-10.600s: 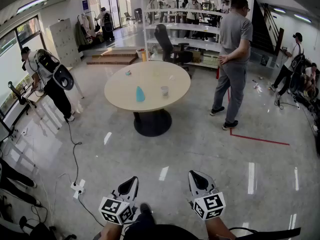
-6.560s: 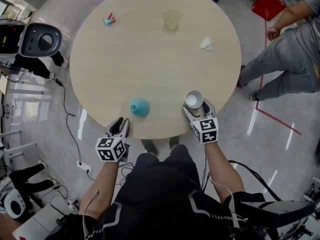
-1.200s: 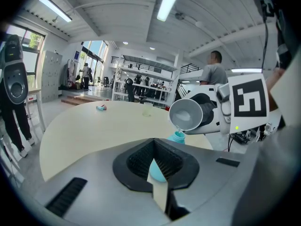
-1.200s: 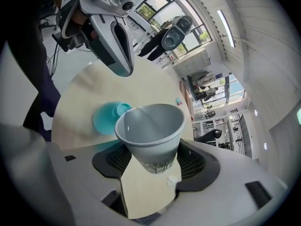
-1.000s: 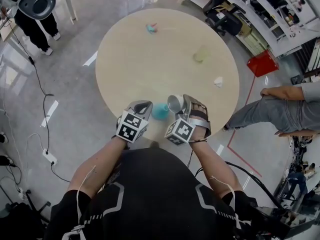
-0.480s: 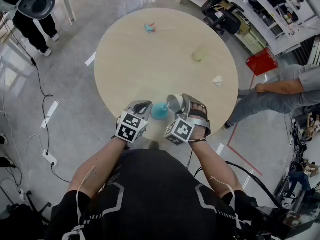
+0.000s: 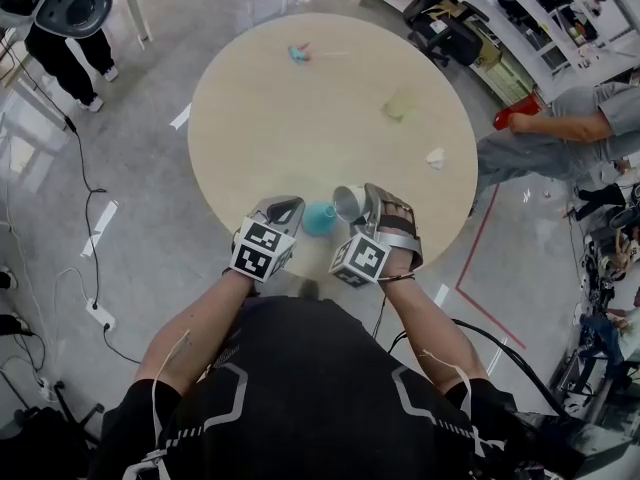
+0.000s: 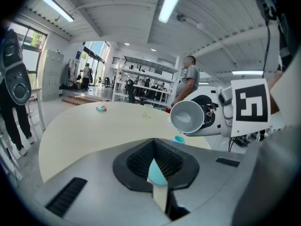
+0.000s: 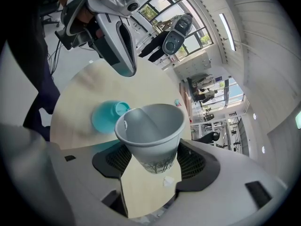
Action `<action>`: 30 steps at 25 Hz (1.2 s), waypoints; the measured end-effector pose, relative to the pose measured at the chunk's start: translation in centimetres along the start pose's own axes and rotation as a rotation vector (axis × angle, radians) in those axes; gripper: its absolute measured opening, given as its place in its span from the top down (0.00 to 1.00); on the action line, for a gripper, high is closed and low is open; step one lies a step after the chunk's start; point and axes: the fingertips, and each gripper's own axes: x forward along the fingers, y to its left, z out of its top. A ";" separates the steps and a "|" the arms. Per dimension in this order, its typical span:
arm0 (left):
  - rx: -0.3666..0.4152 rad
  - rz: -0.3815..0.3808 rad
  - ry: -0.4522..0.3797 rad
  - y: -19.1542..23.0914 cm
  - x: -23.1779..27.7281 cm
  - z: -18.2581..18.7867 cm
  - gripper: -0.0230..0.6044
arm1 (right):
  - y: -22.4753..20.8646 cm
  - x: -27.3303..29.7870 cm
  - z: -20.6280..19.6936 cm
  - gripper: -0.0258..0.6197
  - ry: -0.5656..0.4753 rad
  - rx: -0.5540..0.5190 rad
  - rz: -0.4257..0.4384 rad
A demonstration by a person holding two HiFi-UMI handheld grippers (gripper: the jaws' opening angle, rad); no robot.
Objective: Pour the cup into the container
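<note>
Paper cup [image 9: 149,128], pale grey-white with a dark tree print low on its wall, clamped in the right claw [image 9: 151,166]. The two jaws close on the cup's lower part from either side. The cup is carried clear of the bench [image 7: 300,118] and tipped well over, mouth turned toward the left claw.

Cup interior: plain, one seam line visible. No liquid or other fill can be made out inside, and no stream shows leaving the rim.

Left claw [image 8: 157,178]: jaws drawn in to a narrow slit, nothing gripped. A wedge of teal and a strip of bench show through the slit from beyond. This claw hovers just beside the container, apparently not touching it.

Container [image 9: 104,117]: teal, broad at the base and narrowing to a small open neck. It stands upright near the bench's front edge, between the two claws, just below and beside the tilted cup rim.

Progress, by judgement: pick-up and carry are done and the cup is at pouring tilt over the container. Whether its contents have gone in cannot be confirmed. The cup looks empty, so the pour is likely at or near its end. Left to do: righting the cup and setting it down.

Also on the bench, well apart from the work: a pale green cup [image 7: 400,106], a white crumpled scrap [image 7: 435,158], and a small teal-and-pink object [image 7: 299,53].
</note>
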 end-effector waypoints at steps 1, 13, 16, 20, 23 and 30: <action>0.001 0.000 0.000 0.1 0.0 0.1 0.96 | 0.0 0.0 0.1 0.48 0.000 -0.003 -0.002; -0.001 0.000 -0.013 0.1 -0.3 0.5 0.96 | -0.1 -0.2 0.6 0.48 -0.008 -0.032 -0.009; -0.003 -0.001 -0.011 0.1 -0.4 0.3 0.96 | 0.0 -0.2 0.6 0.48 -0.005 -0.035 -0.006; -0.005 0.000 -0.009 0.1 -0.4 0.0 0.96 | 0.4 -0.1 0.4 0.48 0.002 -0.028 -0.005; -0.009 -0.003 -0.014 0.1 -0.2 0.1 0.96 | 0.3 -0.2 0.6 0.48 -0.004 -0.018 -0.003; -0.039 0.012 -0.034 0.4 -0.4 0.6 0.96 | 0.7 -0.5 0.3 0.48 -0.035 0.125 0.039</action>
